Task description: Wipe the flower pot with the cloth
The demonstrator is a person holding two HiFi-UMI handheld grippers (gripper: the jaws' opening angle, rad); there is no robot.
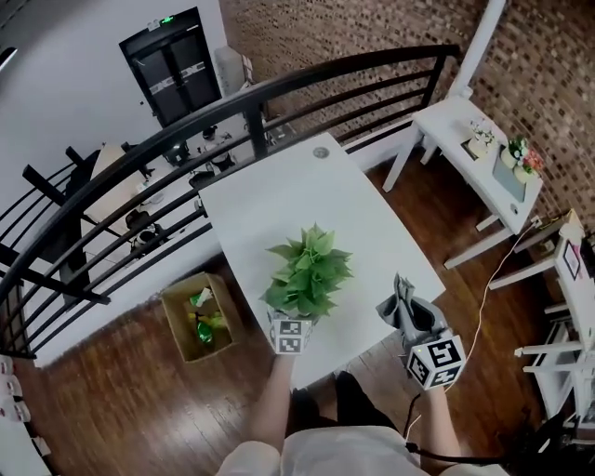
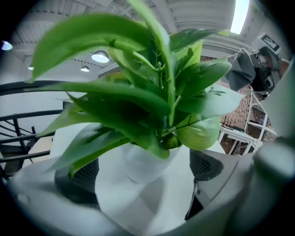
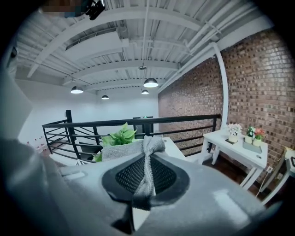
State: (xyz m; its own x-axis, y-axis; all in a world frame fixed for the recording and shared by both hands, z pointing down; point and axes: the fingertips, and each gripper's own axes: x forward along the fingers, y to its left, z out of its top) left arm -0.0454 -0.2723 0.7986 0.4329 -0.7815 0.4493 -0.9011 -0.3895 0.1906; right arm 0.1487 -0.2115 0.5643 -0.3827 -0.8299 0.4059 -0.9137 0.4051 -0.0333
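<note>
At near edge of white table (image 1: 279, 195): left gripper (image 2: 140, 173) wide, white flower pot (image 2: 152, 159) between its pads, not pressed | right gripper (image 3: 145, 179) clamps grey cloth (image 3: 122, 147), beside plant, apart from pot | progress: wiping seems not begun, all is left | hidden: leaves cover pot in head view; pot's far side unseen.

Cloth (image 3: 146, 152): grey knit, coarse weave. Flower pot (image 2: 146, 162): white, smooth, matt. Leaves (image 2: 138, 103): smooth, slight sheen. Table (image 1: 279, 200): white, smooth, matt. Floor (image 1: 112, 400), lower left: dark glossy wood boards. Wall (image 1: 372, 28), upper right: rough brick. Railing (image 1: 253, 128): black metal.
</note>
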